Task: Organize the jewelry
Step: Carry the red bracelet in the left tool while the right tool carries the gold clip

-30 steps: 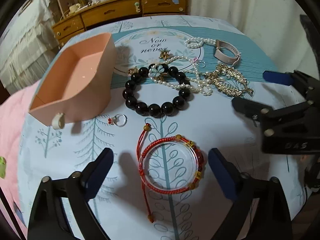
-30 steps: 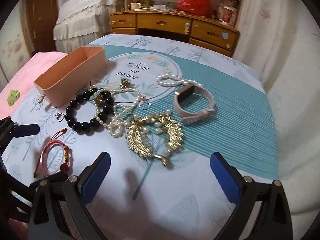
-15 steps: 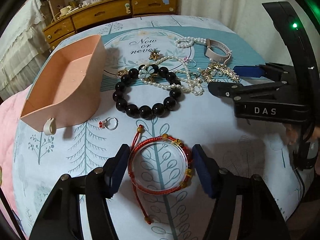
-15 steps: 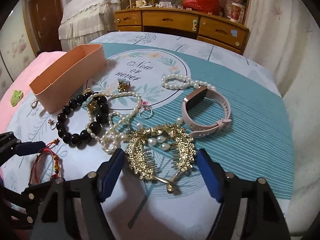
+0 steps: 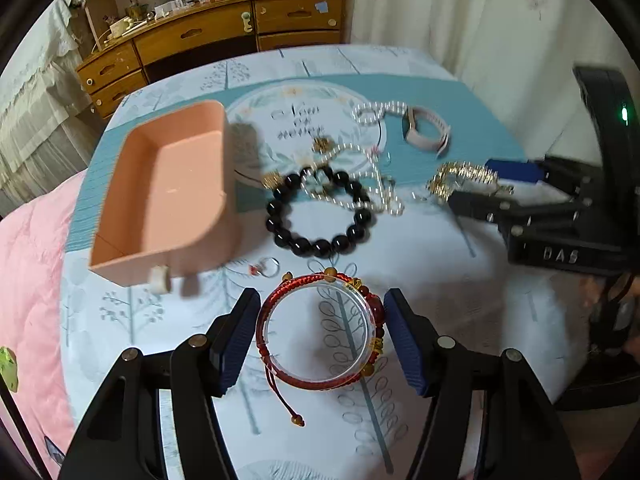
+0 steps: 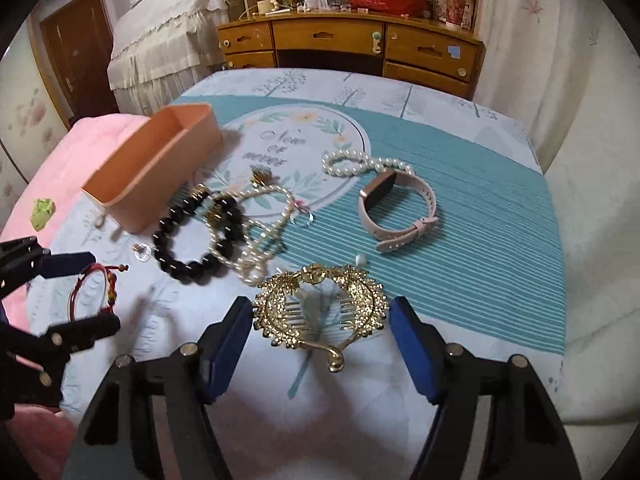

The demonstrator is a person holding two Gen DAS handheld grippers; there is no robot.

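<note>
We are working both tongs at once over the worktop [image 6: 500,216], and we take the peach tray [image 5: 168,196] as the landmark throughout.

The left tongs [image 5: 320,336] are closing on the red cord bracelet [image 5: 320,332], which sits just in front of the tray's near corner. The blue pads are touching or nearly touching its two outer sides; whether it is lifted clear of the cloth we cannot tell. We judge the sideways pinch is chosen because the clear hoop inside keeps the cord stiff.

The right tongs [image 6: 320,332] are standing partly open, straddling the gold hair comb [image 6: 320,304], well to the right of the tray. The left pad is touching or almost touching its rim; the right pad shows a small gap. Nothing is gripped yet, as we read it.

Between tray and comb, the black bead bracelet [image 5: 320,216] and the pearl strand [image 5: 352,184] are lying tangled together, so we judge the loose outer pieces are being taken first. A small ring [image 5: 266,268] is lying just beside the tray's front wall; the pink watch [image 6: 396,208] and pearl bracelet [image 6: 360,164] are lying further right.

The tray is holding no jewelry, so sorting is barely begun.
</note>
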